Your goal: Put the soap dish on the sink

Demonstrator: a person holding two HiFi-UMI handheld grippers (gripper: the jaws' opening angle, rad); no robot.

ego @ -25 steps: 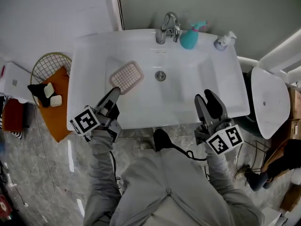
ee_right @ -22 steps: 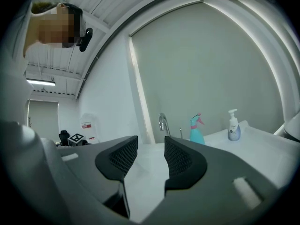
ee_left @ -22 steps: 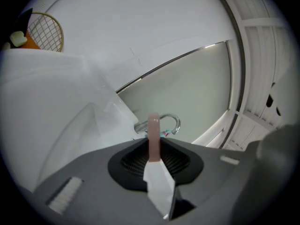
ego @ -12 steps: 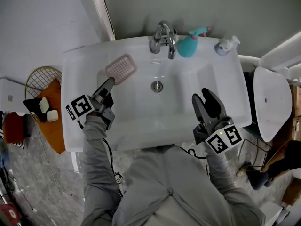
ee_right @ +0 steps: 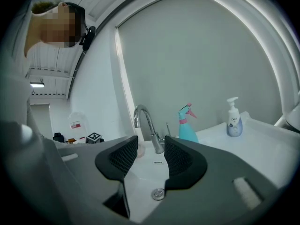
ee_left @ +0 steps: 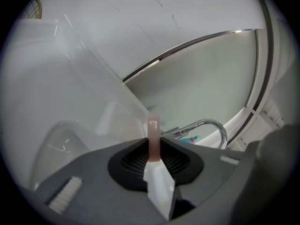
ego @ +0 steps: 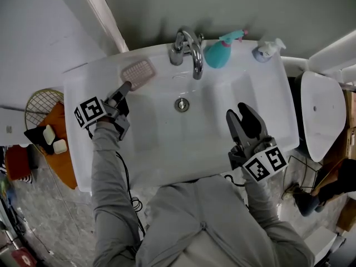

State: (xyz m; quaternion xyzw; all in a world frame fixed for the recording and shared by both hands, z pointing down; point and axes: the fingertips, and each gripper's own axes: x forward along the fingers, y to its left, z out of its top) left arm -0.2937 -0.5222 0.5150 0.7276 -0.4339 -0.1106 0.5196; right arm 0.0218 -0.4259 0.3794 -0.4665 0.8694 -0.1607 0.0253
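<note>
The pink ribbed soap dish (ego: pixel 138 72) is over the back left ledge of the white sink (ego: pixel 233 88), just left of the chrome tap (ego: pixel 186 48). My left gripper (ego: pixel 124 87) is shut on the dish's near edge. In the left gripper view the dish (ee_left: pixel 153 134) stands edge-on, pinched between the two dark pads, with my left gripper (ee_left: pixel 153 156) closed round it. Whether the dish touches the ledge I cannot tell. My right gripper (ego: pixel 245 115) hovers over the basin's right side, open and empty. The right gripper view shows my right gripper (ee_right: pixel 150 159) with a clear gap between its pads.
A teal spray bottle (ego: pixel 218 52) and a white pump bottle (ego: pixel 266 50) stand on the back ledge, right of the tap. The drain (ego: pixel 182 104) lies mid-basin. A wire basket (ego: pixel 43 105) with soap bars sits on the floor at left; a white lid (ego: pixel 320 115) at right.
My left gripper has carried the soap dish from over the basin's left part up to the back ledge beside the tap. The right gripper has come further in over the basin.
</note>
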